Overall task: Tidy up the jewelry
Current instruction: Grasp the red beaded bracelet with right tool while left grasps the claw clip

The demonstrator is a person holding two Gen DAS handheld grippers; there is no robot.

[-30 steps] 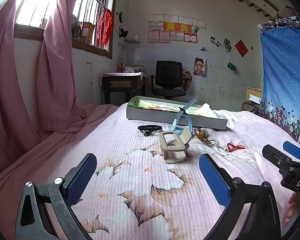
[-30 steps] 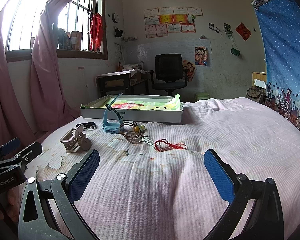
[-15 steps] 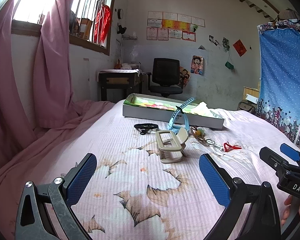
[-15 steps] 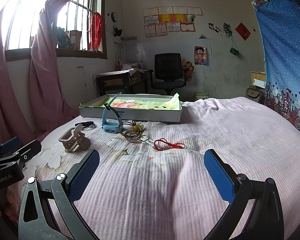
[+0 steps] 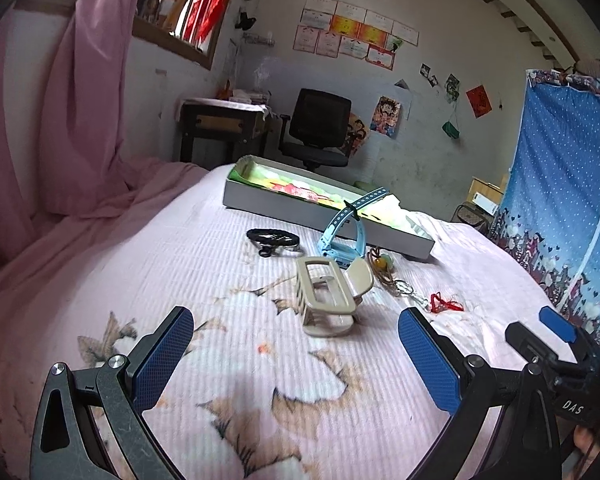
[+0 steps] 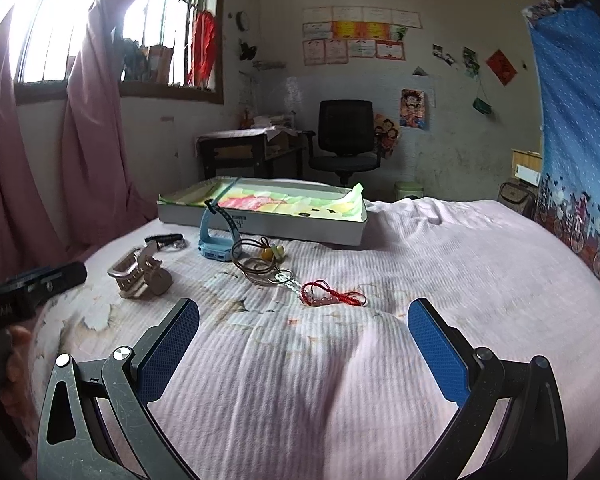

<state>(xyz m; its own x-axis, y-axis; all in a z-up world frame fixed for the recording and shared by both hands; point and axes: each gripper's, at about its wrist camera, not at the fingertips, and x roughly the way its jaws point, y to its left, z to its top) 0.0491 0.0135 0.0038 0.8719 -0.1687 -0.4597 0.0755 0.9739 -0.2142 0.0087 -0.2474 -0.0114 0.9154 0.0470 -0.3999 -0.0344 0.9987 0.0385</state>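
Both the left gripper (image 5: 296, 356) and the right gripper (image 6: 304, 344) are held wide open and empty; the stiff, light hair clip (image 5: 330, 298) is best gripped across its flat sides; the red cord bracelet (image 6: 332, 294) is limp and is best pinched at its bunched middle.

A pink flowered bed (image 5: 180, 280) carries a white box (image 5: 284, 206), black hair tie (image 5: 272, 237), blue watch (image 5: 342, 240), beige claw clip (image 5: 328, 300), brown cord necklace (image 6: 260, 262) and red bracelet (image 6: 332, 296) at mid-frame.

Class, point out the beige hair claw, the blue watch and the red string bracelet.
beige hair claw (image 5: 327, 294), left wrist view, top frame.
blue watch (image 6: 213, 249), right wrist view, watch body.
red string bracelet (image 6: 332, 298), right wrist view, middle.
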